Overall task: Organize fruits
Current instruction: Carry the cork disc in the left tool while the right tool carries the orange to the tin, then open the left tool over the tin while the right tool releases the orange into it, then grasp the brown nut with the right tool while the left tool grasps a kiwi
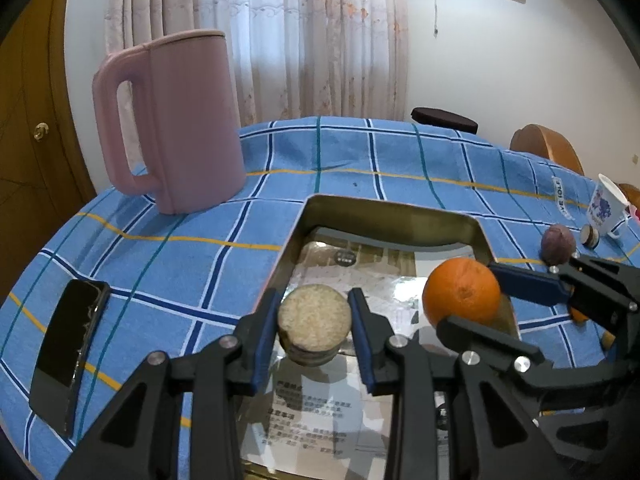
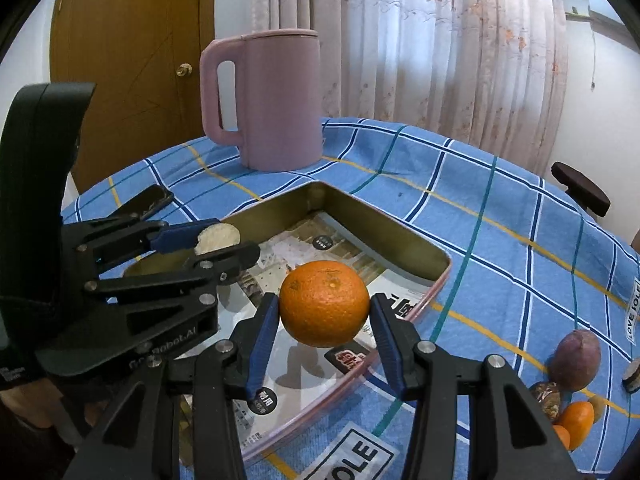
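My left gripper is shut on a round beige cut fruit slice and holds it above the metal tray. My right gripper is shut on an orange and holds it over the tray's near right part. The orange also shows in the left wrist view, and the slice in the right wrist view. A purple fruit and small orange fruits lie on the cloth at the right.
A pink jug stands at the back left of the blue checked tablecloth. A black phone lies at the left. A white mug stands at the far right. Printed paper lines the tray floor.
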{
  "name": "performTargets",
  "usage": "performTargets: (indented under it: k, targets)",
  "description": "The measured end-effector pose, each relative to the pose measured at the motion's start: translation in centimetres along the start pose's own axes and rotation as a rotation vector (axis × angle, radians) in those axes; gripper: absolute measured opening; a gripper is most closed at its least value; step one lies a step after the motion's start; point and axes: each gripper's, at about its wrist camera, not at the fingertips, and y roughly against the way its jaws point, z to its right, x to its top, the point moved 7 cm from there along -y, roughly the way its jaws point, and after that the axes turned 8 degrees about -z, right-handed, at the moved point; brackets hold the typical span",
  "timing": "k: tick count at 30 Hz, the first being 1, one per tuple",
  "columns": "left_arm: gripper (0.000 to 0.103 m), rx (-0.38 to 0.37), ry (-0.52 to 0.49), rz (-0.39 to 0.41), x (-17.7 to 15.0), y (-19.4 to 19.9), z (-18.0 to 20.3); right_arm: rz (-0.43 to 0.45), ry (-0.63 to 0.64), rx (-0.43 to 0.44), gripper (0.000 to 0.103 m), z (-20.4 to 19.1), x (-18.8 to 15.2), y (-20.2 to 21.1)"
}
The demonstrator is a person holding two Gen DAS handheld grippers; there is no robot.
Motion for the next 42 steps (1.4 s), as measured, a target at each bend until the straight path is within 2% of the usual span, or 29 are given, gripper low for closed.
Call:
performTargets:
  k: [6,9,11,13,15,16,21,23,26,31,36,42]
  targets:
    - [0.038,-0.003,0.004,-0.004,-0.1,0.2,-0.2,0.0,0.0,0.019,0.051,-0.1,0.0,-0.1]
    - [0.044,-0.022,0.027,0.001,-0.1,0.7,-0.4,0.019,-0.013,0.015,0.058,0.1,0.1,0.4]
    - [0.053,-0.041,0.032,0.011,-0.2,1.3,-0.3,0.04,-0.021,0.003,0.063,0.4,0.2,1.1]
    - [0.08,-0.02,0.031,0.035,-0.1,2.2,-0.2,0.06,-0.032,-0.009,0.065,0.9,0.1,2.0]
    - [0.097,-0.01,0.025,0.073,0.0,3.4,0.0,0.085,-0.041,-0.011,0.065,1.4,-0.3,3.5]
    - [0.101,-0.012,0.023,0.096,0.2,4.1,0.4,0.093,-0.048,-0.02,0.065,1.8,-0.6,4.2]
    - [0.101,-0.062,-0.034,0.136,0.5,6.2,4.4,0.101,-0.119,-0.108,0.065,5.7,-3.6,7.9]
    - [0.101,-0.086,-0.064,0.14,0.4,6.5,6.6,0.087,-0.146,-0.177,0.065,7.8,-5.2,9.1]
    - [0.101,-0.125,-0.11,0.124,-0.1,6.5,10.1,0.063,-0.236,-0.275,0.065,11.9,-8.4,11.1]
    - [0.101,-0.172,-0.199,0.086,-1.3,5.8,16.0,0.019,-0.375,-0.383,0.065,17.6,-12.9,13.1]
    - [0.101,-0.213,-0.26,0.051,-2.2,5.0,20.8,-0.032,-0.432,-0.371,0.065,20.0,-14.9,12.7]
    - [0.1,-0.206,-0.292,0.036,-2.9,4.4,22.7,-0.078,-0.439,-0.334,0.065,20.1,-15.7,11.6]
